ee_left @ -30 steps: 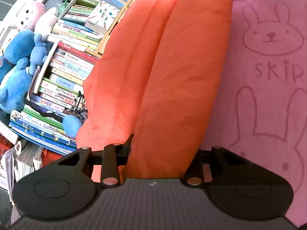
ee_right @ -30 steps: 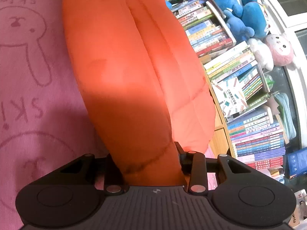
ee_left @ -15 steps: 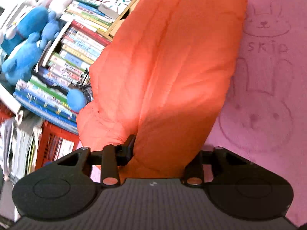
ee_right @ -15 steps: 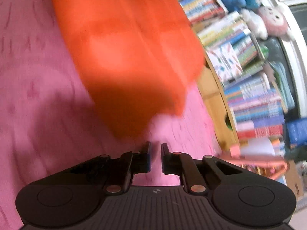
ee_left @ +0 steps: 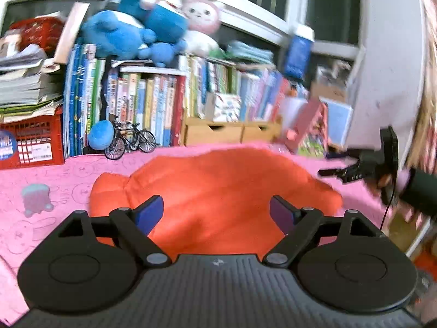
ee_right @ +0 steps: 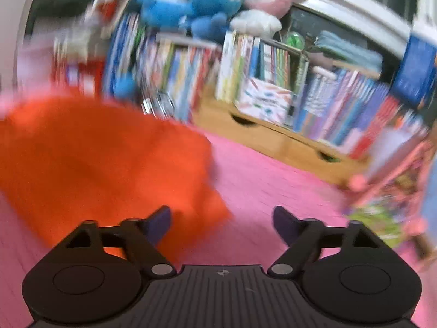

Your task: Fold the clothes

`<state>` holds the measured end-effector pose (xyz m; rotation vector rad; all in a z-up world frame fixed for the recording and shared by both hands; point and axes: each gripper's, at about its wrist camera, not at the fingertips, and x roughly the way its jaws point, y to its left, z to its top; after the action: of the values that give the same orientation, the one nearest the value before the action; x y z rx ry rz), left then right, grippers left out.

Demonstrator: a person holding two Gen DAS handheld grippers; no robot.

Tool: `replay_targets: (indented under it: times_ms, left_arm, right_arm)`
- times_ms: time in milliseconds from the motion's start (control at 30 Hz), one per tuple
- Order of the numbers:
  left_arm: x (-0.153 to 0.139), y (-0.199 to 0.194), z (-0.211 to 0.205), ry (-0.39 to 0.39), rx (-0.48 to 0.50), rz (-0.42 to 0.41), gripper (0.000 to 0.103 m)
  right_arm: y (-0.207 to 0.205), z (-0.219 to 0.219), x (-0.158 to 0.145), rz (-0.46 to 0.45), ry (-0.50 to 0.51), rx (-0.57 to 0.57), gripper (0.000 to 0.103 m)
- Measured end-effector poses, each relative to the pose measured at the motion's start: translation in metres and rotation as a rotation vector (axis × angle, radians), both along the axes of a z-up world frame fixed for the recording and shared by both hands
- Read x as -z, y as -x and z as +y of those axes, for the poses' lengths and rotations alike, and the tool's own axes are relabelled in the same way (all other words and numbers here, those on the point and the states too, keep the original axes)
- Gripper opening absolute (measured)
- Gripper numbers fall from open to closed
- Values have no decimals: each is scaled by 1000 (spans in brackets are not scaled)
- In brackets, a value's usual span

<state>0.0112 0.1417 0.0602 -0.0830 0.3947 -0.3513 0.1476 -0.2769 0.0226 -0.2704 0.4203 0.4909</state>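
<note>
An orange garment (ee_left: 218,186) lies folded on the pink rabbit-print blanket (ee_left: 49,180). My left gripper (ee_left: 217,213) is open and empty, just in front of the garment's near edge. The garment also shows in the right wrist view (ee_right: 95,164), to the left and blurred. My right gripper (ee_right: 222,221) is open and empty over the pink blanket (ee_right: 259,180), beside the garment's right corner. The right gripper also shows in the left wrist view (ee_left: 341,172), at the right, off the garment.
A wall of books (ee_left: 153,106) with plush toys (ee_left: 131,30) on top stands behind the blanket. A small toy bicycle (ee_left: 128,140), a red crate (ee_left: 30,142) and wooden drawers (ee_left: 229,134) line the far edge. Pink boxes (ee_right: 387,175) stand at the right.
Both grippers have let go of the orange garment and opened. It now lies on the blanket. Both have pulled back and tilted up toward the bookshelf.
</note>
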Motion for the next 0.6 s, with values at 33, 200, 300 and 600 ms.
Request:
replay_targets:
  times_ms: [33,200,300,600]
  left_arm:
    - [2,-8,-10,-20,-23,0,86]
    - [10,-50,-58,-120,-140,-2,85]
    - [16,-66,-71,-174,-189,-16,85]
    - [29,-111,-91,-143,-404,26,86]
  right_arm:
    - [-10,6,-2,30,-57,-2,92]
    - [-59,31,9,265,-212,43,29]
    - [-39,35,17,236,-118,36,29]
    - [43,45,-25,-219,-71,131,83]
